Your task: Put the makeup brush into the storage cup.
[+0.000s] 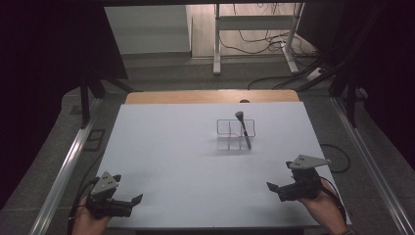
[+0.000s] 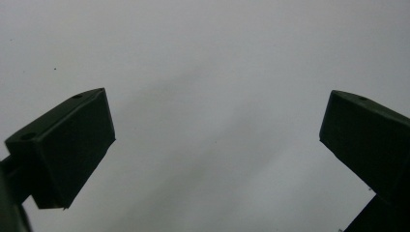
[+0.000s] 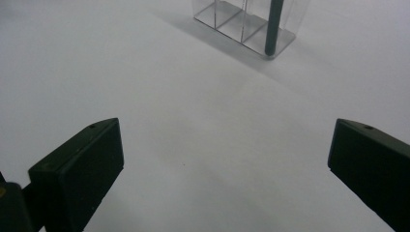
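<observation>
White bench [image 1: 186, 161], seen from above, with a wooden strip along its far edge; bare surface fills the ground of both gripper views. Beyond it, at 12 o'clock, a metal stand [image 1: 254, 29] with loose cables on the floor.

Clear organizer [image 1: 236, 134], a transparent box with dividers forming compartments, stands upright slightly right of the bench centre. In the right gripper view it lies at 12 to 1 o'clock [image 3: 244, 24], well apart from the jaws.

Left gripper [image 1: 128, 200], at 7 o'clock on the bench near the front edge, held in the person's left hand [image 1: 88, 220]; a grey three-cornered plate sits on top. Its jaws stand wide apart, with nothing but bare bench between them [image 2: 217, 140].

Right gripper [image 1: 274, 187], at 5 o'clock near the front edge, held in the right hand [image 1: 325, 208]. Its jaws likewise stand wide apart and hold nothing [image 3: 227, 145].

Makeup brush [image 1: 242, 128], dark-handled, stands in the organizer's rightmost compartment, tilted, its bristle head uppermost and leaning toward 11 o'clock. Its handle base rests on the compartment floor [image 3: 273, 26].
</observation>
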